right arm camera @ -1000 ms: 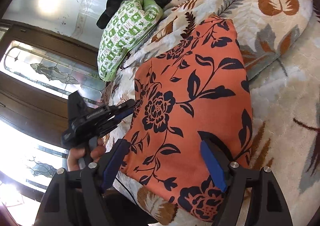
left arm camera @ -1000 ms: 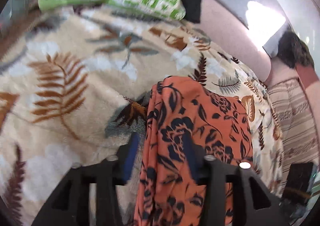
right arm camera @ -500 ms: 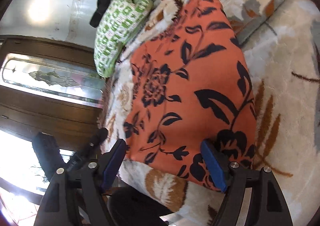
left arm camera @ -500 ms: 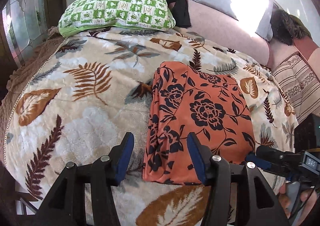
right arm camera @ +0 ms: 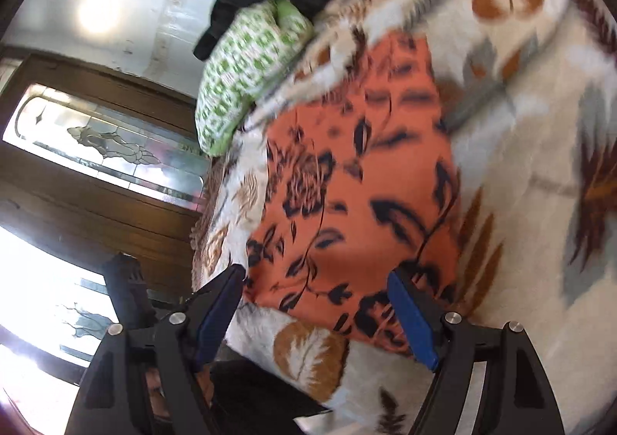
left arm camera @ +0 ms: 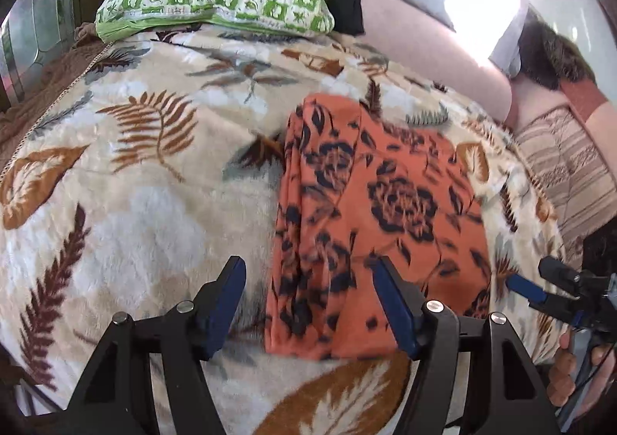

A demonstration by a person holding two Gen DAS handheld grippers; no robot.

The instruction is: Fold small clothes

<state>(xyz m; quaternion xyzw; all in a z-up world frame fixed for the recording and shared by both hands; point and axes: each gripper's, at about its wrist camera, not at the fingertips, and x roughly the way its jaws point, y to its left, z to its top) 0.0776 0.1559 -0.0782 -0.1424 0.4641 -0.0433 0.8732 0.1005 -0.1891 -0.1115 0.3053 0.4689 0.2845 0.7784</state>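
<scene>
- Left wrist view: left hand-held gripper (left arm camera: 308,304) spread apart and empty, hovering over the near left edge of the orange floral garment (left arm camera: 370,219), folded flat on the leaf-print blanket (left arm camera: 127,203) of the bed. Loose stacked layers along that left edge; pinching only the top one could peel the fold open.
- Right wrist view: right hand-held gripper (right arm camera: 320,315) likewise apart, holding nothing, above the near edge of the garment (right arm camera: 358,196). Blurred, so possibly moving; plush blanket could get caught with the cloth, dragging the bundle askew.
</scene>
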